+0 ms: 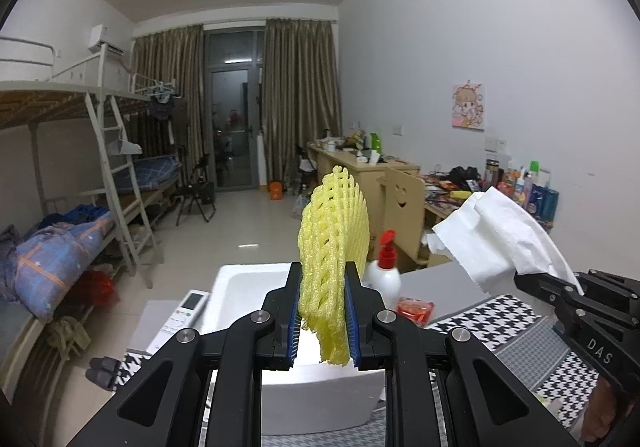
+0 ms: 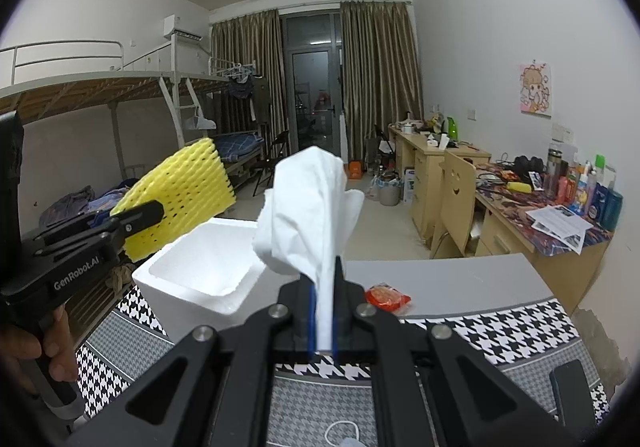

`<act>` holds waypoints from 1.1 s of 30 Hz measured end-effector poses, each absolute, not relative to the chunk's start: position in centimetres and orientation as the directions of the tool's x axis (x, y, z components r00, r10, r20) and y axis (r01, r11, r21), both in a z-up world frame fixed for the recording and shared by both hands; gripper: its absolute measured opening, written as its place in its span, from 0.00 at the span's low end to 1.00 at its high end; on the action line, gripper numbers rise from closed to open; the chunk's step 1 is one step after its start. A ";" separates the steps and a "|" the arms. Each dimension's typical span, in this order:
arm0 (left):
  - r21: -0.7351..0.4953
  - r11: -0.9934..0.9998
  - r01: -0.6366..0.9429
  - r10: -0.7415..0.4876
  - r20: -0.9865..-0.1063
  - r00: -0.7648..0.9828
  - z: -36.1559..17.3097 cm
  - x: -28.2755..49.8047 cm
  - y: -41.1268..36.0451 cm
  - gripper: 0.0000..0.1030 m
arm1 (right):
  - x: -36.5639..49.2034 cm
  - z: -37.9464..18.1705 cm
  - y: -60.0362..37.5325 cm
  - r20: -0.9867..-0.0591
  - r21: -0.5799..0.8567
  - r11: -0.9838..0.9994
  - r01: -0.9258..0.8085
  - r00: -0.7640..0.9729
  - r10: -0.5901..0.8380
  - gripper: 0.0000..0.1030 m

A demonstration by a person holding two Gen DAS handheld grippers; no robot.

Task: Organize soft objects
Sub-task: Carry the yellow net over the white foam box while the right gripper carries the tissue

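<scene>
Left hand-held gripper [image 1: 323,321] clamps yellow net [image 1: 334,247] over box [image 2: 200,267]; right hand-held gripper [image 2: 325,317] pinches tissue [image 2: 308,207] (both apparently raised for dropping in).

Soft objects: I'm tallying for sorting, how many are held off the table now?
2: yellow foam net in the left gripper; white tissue in the right gripper. Others may be hidden.

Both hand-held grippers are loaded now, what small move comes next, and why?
Probably lower the left hand-held gripper over the white foam box and release. It is shut on the yellow foam net directly above the box, whose visible interior looks empty; the right hand-held gripper holds the tissue further off.
</scene>
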State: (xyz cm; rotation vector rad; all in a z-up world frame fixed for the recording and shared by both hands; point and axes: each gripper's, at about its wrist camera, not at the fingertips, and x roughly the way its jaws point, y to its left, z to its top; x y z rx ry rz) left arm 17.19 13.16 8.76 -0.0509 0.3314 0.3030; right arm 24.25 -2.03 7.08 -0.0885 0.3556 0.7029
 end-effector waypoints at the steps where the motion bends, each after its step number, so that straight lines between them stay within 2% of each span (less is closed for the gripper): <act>1: 0.000 0.951 -0.308 0.291 -0.328 0.899 8.8 17.2 13.3 0.19 | 24.3 7.2 -1.9 -0.349 0.039 0.761 -0.648 0.705 0.618 0.07; 16: 0.018 0.921 -0.390 0.374 -0.333 0.866 8.4 18.0 15.8 0.20 | 24.7 7.8 1.9 -0.381 0.020 0.712 -0.702 0.653 0.654 0.07; 33: 0.002 0.918 -0.396 0.364 -0.403 0.840 7.0 19.6 18.1 0.20 | 25.9 7.4 4.4 -0.415 0.010 0.709 -0.706 0.642 0.645 0.08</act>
